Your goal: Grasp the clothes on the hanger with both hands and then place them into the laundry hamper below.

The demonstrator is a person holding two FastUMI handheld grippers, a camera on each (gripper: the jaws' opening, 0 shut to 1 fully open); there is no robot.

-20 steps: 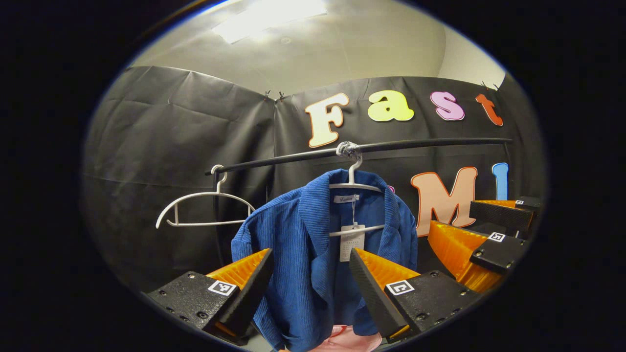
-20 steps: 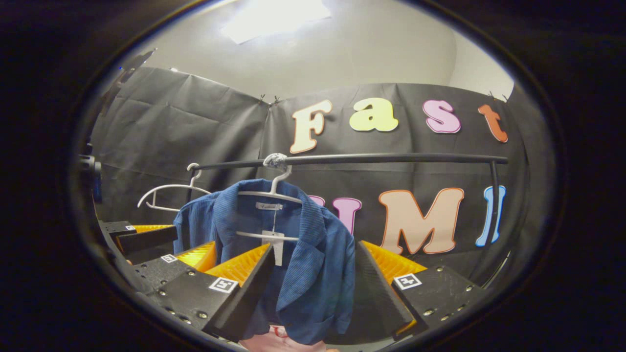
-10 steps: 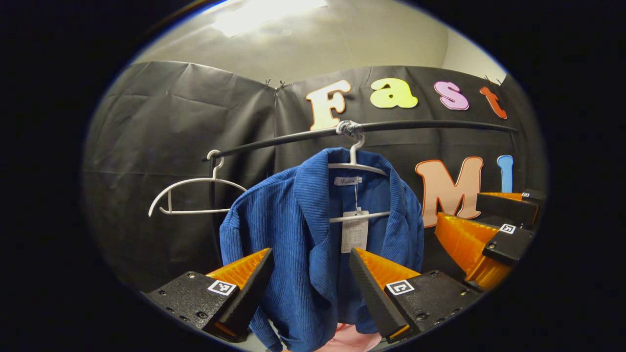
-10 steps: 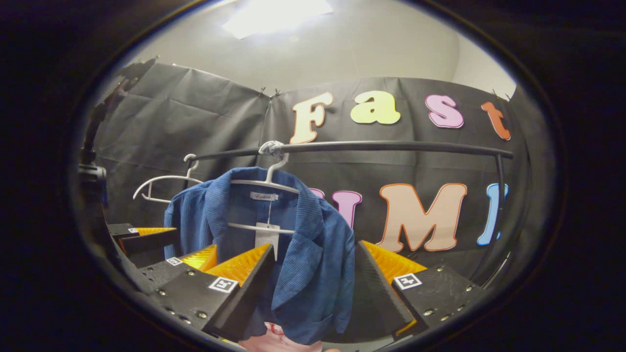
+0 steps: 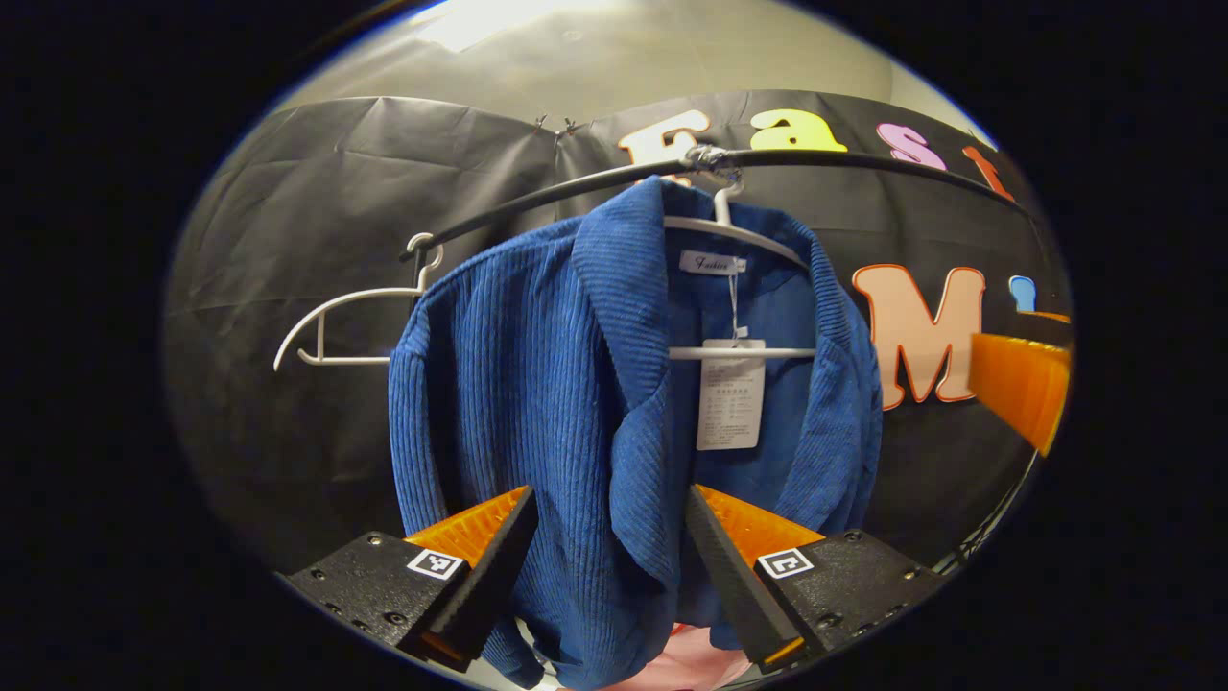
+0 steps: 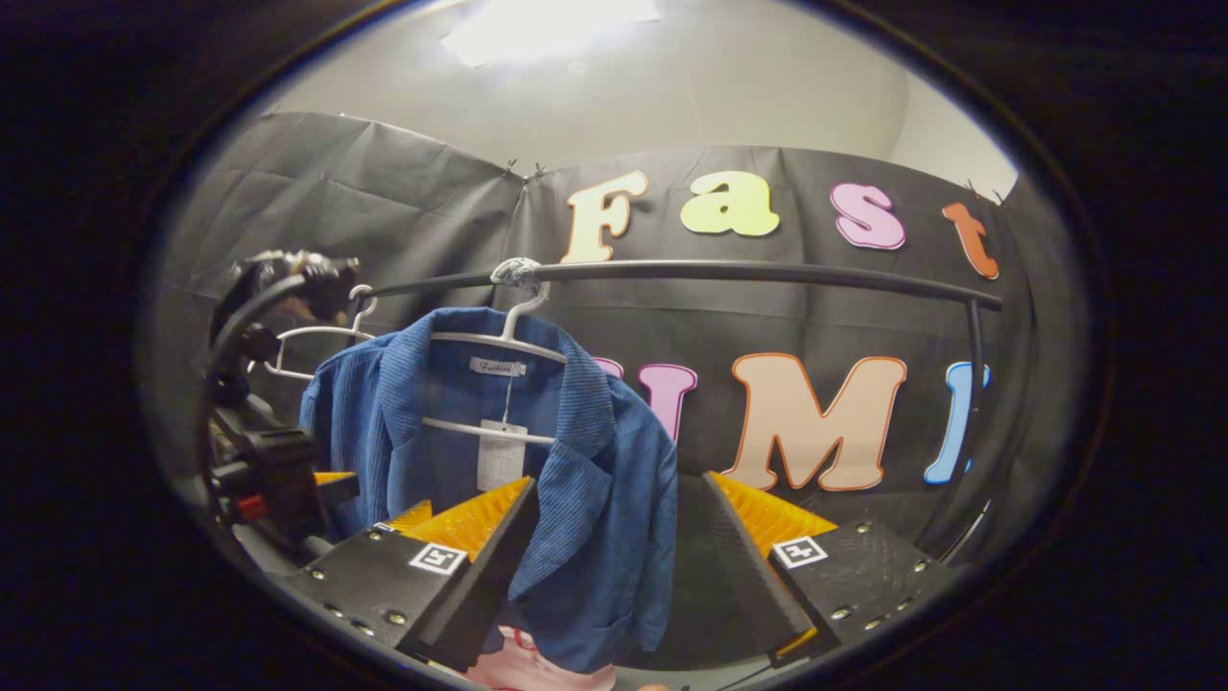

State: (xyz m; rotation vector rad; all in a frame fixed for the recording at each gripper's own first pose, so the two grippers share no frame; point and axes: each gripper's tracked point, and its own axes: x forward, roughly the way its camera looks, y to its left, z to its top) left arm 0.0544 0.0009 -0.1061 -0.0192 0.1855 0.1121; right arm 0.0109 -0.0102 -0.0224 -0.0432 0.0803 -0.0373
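Blue jacket [image 5: 576, 384]: on its hanger [image 5: 734, 226], ungrasped. Left claw [image 5: 606, 537] and right claw [image 6: 619, 523]: both agape, near the fabric. Pink item below, possibly the hamper [image 5: 696, 662]; grasp and drop remain.

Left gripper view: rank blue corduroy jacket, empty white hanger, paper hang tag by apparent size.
1. Blue corduroy jacket, by far the largest.
2. Empty white hanger, hanging farther back on the rail, so nearness may understate it.
3. Paper hang tag, smallest.

Blue corduroy jacket [image 5: 537, 384] on hanger [image 5: 734, 226]
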